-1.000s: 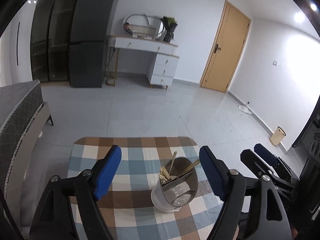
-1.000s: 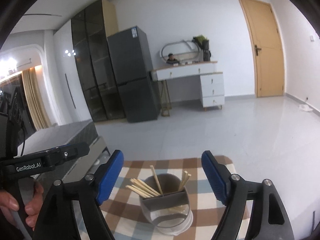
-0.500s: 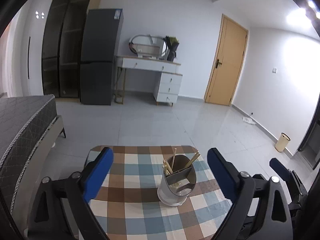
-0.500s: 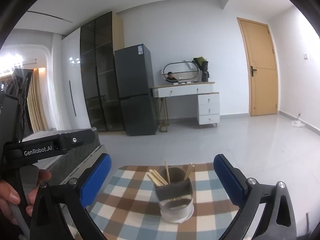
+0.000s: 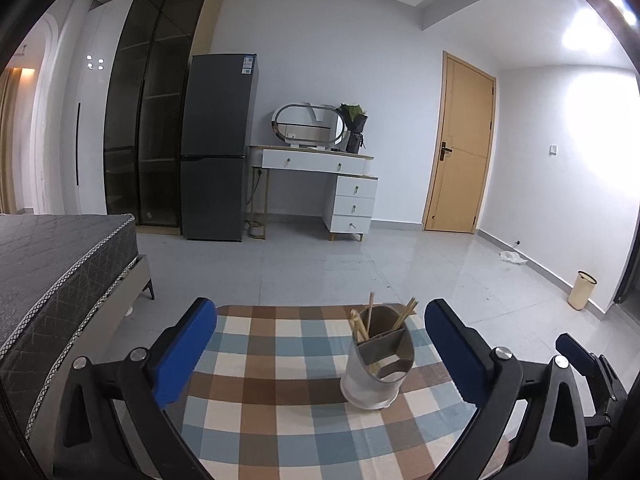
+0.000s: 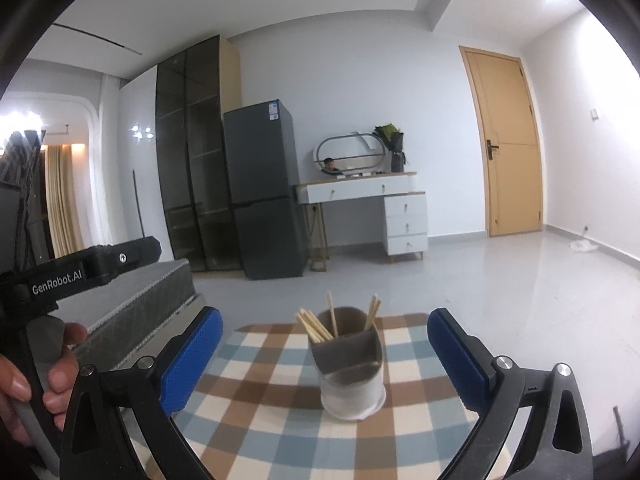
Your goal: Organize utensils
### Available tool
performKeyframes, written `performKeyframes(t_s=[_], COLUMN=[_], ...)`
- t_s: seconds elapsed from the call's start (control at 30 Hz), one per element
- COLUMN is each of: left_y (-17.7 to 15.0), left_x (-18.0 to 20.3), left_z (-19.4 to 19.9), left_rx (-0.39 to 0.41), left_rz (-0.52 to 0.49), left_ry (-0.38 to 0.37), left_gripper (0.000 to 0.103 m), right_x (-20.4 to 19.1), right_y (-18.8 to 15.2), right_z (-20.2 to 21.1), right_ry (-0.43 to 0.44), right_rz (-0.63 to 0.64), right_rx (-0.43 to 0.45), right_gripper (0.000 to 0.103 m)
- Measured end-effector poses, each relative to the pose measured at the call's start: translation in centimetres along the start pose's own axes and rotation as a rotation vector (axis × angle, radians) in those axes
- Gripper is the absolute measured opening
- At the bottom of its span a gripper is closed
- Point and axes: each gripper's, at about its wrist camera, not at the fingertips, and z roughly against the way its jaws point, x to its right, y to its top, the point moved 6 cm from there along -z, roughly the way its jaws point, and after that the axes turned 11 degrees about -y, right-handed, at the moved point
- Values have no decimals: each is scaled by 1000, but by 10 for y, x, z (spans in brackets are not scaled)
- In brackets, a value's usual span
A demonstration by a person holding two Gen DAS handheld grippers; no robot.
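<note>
- your left gripper (image 5: 320,344) is opening, fingers (image 5: 184,350) spread wide, with nothing touching either pad.
- your right gripper (image 6: 324,356) stands fully open and holds nothing.
- the utensil holder (image 5: 378,360) stands upright on the checked worktop (image 5: 272,364), ahead of the fingers: nearer the right finger in the left view, about midway between the fingers in the right view.
- wooden chopsticks (image 6: 316,326) stick up from its back compartment; the front one looks empty.
- your left hand (image 6: 36,380) wraps the other gripper's handle.
</note>
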Motion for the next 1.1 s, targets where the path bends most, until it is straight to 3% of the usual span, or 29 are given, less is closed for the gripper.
performKeyframes(t_s=[0.33, 0.6, 0.8, 1.1], left_y=[-40, -75, -85, -85], left_x=[-8, -10, -7, -7], left_z=[-8, -28, -35, -30], left_rx=[-13, -112, -157, -158], left_rz=[-12, -16, -30, -28], left_ry=[27, 24, 35, 48], left_gripper=[101, 101, 101, 101], right_x=[6, 11, 8, 14], right_y=[-46, -69, -78, -79], right_z=[-3, -12, -17, -20], right_ry=[-72, -97, -89, -93], right_rz=[32, 69, 67, 30], right_rx=[-28, -54, -88, -115], right_gripper=[103, 103, 103, 103])
